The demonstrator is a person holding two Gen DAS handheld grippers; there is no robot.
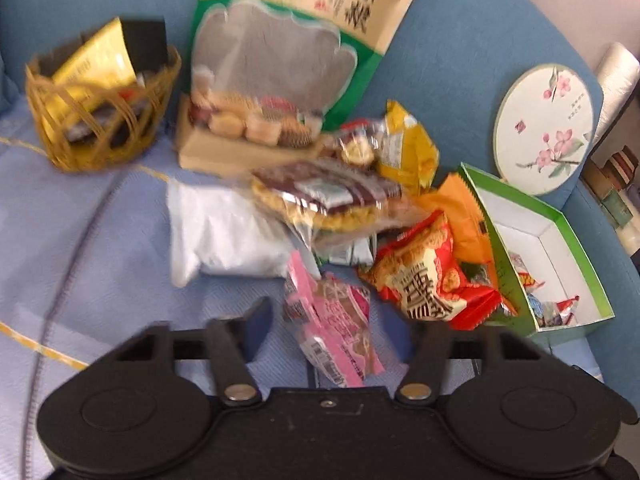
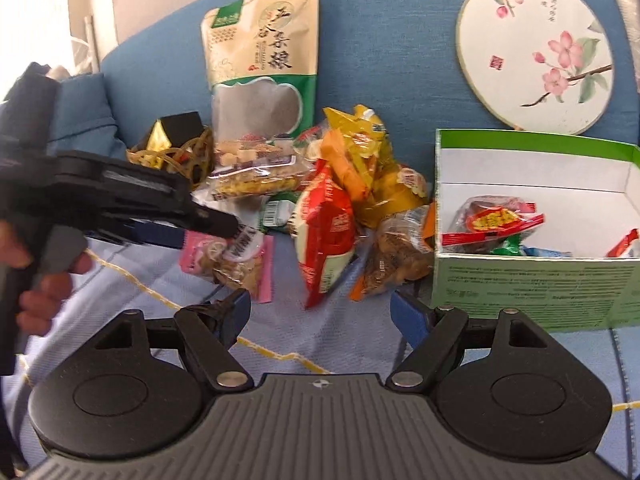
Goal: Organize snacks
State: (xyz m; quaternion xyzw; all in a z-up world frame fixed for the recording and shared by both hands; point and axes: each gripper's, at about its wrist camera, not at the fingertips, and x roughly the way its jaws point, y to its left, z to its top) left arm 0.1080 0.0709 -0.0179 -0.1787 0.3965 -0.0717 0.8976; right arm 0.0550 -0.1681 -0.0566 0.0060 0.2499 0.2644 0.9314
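Setting: pale blue blanket (image 2: 120, 304) with yellow stitching, spread over a blue sofa (image 2: 380, 40).

Item: heap of wrapped snacks (image 2: 348, 200), mid-blanket, between a woven wicker basket (image 1: 100, 120) holding a gold packet and an open green cardboard box with white lining (image 2: 536, 280). The box holds several red and green packets.

Item: pink-and-clear plastic snack packet (image 1: 332, 320), at the near edge of the heap.

Item: large beige-and-green standing pouch (image 2: 264, 60), upright against the sofa back. A round white fan painted with pink blossoms (image 2: 536, 48) leans there too, above the box.

Left gripper (image 1: 340, 328): black, blue-padded; its fingers sit either side of the pink packet. Whether the pads press it cannot be told.

Right gripper (image 2: 320, 308): released, fingers apart over bare blanket, empty, just before the heap.

A hand (image 2: 44, 280) holds the left gripper's handle.
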